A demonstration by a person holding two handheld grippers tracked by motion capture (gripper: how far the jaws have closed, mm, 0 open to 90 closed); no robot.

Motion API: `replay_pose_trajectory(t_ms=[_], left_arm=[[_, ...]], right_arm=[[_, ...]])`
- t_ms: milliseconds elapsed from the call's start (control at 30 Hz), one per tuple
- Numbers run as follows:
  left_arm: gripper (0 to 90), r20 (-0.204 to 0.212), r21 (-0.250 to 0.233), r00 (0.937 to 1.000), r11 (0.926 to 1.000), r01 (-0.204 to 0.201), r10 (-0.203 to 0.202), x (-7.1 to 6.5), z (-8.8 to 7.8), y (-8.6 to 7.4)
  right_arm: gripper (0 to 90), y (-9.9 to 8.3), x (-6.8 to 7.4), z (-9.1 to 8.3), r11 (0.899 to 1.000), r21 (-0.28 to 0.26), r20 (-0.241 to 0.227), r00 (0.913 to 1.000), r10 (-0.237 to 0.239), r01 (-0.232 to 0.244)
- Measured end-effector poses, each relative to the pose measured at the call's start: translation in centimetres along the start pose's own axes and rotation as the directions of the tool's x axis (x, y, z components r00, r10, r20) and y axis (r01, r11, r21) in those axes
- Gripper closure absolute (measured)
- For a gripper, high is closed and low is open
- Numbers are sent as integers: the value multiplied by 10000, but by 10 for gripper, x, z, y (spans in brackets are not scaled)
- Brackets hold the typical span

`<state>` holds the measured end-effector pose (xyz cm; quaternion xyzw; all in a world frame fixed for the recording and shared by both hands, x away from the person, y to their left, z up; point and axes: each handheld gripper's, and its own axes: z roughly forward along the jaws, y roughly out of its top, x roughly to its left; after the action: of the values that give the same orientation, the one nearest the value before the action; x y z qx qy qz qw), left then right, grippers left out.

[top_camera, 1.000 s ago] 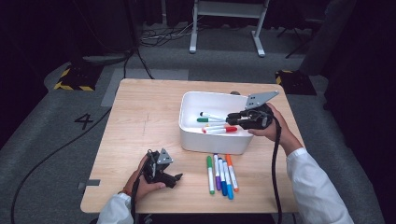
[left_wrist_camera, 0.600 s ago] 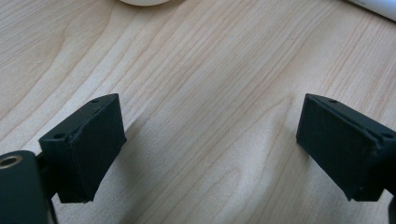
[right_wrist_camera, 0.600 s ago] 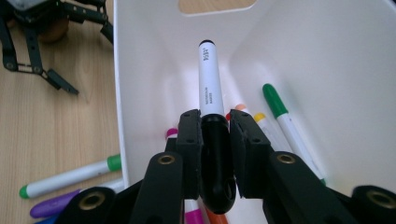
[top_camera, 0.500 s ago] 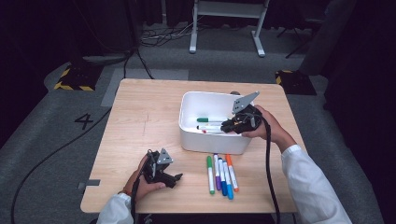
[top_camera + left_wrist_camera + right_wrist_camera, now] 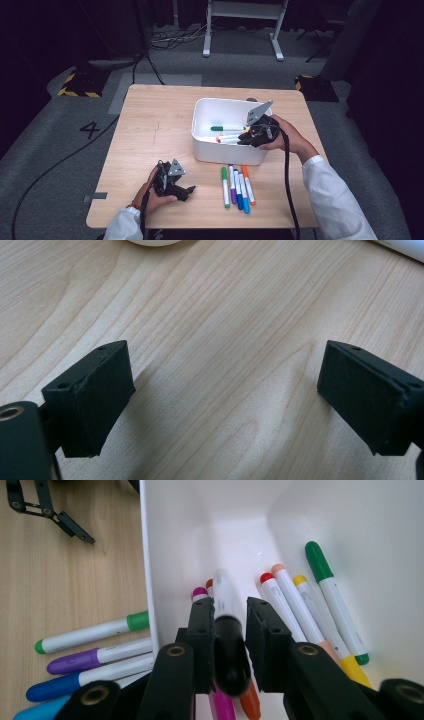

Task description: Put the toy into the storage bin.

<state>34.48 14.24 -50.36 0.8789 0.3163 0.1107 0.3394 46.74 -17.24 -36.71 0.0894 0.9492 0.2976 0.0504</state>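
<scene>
The right claw (image 5: 229,630), its jaws just easing apart, clamps a smooth black-capped marker (image 5: 226,630) inside the glossy white bin (image 5: 380,570); the left claw (image 5: 225,405) stands apart over the grainy wooden table (image 5: 225,315).

White number 4 (image 5: 91,129) on the grey floor left of the table
</scene>
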Motion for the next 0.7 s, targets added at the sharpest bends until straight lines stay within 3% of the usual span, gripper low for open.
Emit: replay_pose_trajectory(t_ms=[200, 433, 600, 633, 667, 700], left_arm=[[81, -2, 0, 10000, 10000, -2, 2, 0, 0, 0], [81, -2, 1, 10000, 10000, -4, 4, 0, 0, 0], [81, -1, 3, 10000, 10000, 0, 0, 0, 0, 0], [81, -1, 3, 10000, 10000, 0, 0, 0, 0, 0], [81, -1, 3, 10000, 10000, -1, 1, 0, 0, 0], [81, -3, 3, 10000, 10000, 1, -1, 0, 0, 0]], right_arm=[[671, -1, 0, -1, 10000, -36, 282, 9996, 28, -27], [548, -3, 0, -8, 9987, -347, 899, 9951, 403, -373], [413, -9, 2, -28, 9907, -1160, 1796, 9795, 910, -707], [413, -9, 2, -28, 9907, -1160, 1796, 9795, 910, -707], [375, -12, 5, -38, 9840, -1528, 2176, 9681, 1241, -918], [367, -14, 6, -43, 9803, -1745, 2317, 9638, 1321, -924]])
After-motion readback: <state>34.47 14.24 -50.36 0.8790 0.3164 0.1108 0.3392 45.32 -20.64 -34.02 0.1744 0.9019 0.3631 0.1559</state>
